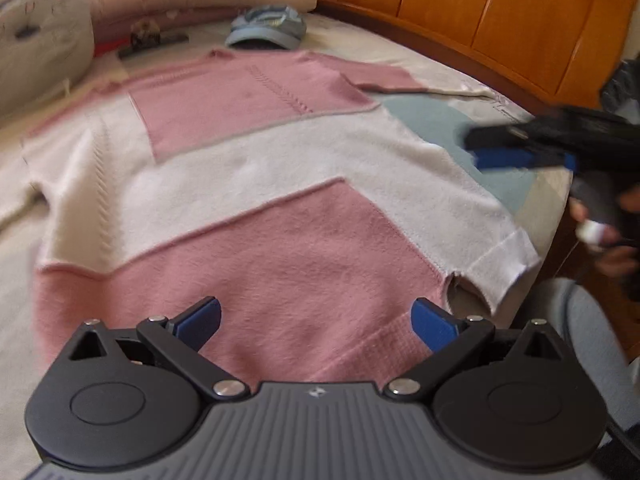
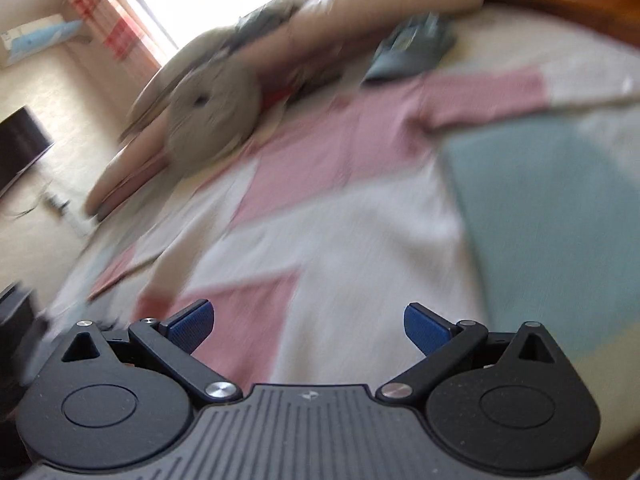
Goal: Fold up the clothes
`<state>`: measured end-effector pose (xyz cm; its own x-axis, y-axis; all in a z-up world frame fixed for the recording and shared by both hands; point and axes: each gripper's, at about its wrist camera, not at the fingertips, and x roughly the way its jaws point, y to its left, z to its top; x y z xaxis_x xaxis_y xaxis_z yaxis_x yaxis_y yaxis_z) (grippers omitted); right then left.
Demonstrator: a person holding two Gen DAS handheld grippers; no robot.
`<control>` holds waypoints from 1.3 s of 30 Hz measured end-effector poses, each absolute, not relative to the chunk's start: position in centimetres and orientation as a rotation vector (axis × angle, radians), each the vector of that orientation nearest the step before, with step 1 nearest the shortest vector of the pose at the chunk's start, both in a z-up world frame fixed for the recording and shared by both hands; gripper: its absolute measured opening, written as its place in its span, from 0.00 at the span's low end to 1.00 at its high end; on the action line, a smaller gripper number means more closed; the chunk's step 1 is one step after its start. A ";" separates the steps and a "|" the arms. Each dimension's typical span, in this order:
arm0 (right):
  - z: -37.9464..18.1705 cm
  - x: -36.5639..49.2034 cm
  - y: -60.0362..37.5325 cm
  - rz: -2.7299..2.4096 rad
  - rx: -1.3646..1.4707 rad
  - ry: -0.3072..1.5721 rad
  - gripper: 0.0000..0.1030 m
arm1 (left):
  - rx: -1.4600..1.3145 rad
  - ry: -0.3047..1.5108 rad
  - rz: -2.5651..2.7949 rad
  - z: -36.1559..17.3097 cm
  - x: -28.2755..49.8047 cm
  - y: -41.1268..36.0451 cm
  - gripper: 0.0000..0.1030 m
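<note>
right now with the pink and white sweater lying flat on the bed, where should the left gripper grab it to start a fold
Grip the ribbed pink hem of the sweater, coming in low from the near bed edge. The sweater lies spread flat with its hem nearest the open left gripper, so that edge is probably the easiest to pinch. The right gripper, also open, hovers over the sweater's right side, near the white cuffed sleeve.

The sweater point(image 1: 256, 184) is colour-blocked in dusty pink and cream white, the blocks meeting in slanted bands, with a pink ribbed hem. The bed cover point(image 1: 432, 120) beneath it is cream with a pale blue-green patch. A cap point(image 1: 266, 28) shows faded blue. The headboard point(image 1: 480, 12) is orange-brown wood. Both tongs, left point(image 1: 316, 322) and right point(image 2: 308, 326), are black with blue pads. The curtain point(image 2: 108, 20) is red-and-white checked.
</note>
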<state>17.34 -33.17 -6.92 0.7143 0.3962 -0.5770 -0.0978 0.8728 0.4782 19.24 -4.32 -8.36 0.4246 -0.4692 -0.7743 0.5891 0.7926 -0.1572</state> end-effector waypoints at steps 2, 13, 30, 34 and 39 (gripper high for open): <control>-7.8 19.7 -32.9 0.259 0.395 0.717 1.00 | 0.144 0.932 -0.671 -9.2 18.8 -4.4 0.98; -9.2 18.2 -30.6 0.187 0.300 0.774 1.00 | 0.070 0.887 -0.656 -7.5 16.8 -0.4 0.98; -10.4 14.1 -28.9 0.126 0.242 0.826 1.00 | -0.036 0.826 -0.497 -3.3 21.6 7.1 0.98; -9.3 13.5 -26.9 0.163 0.132 0.796 1.00 | -0.093 0.842 -0.414 -4.3 22.2 9.1 0.98; -6.9 12.5 -22.1 0.353 -0.073 0.692 1.00 | -0.145 0.898 -0.357 -6.5 21.2 10.2 0.98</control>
<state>12.54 -22.07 -6.88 0.7134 0.2939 -0.6362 -0.3418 0.9384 0.0502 21.21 10.22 -6.48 0.5687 -0.3633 -0.7380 0.2430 0.9313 -0.2712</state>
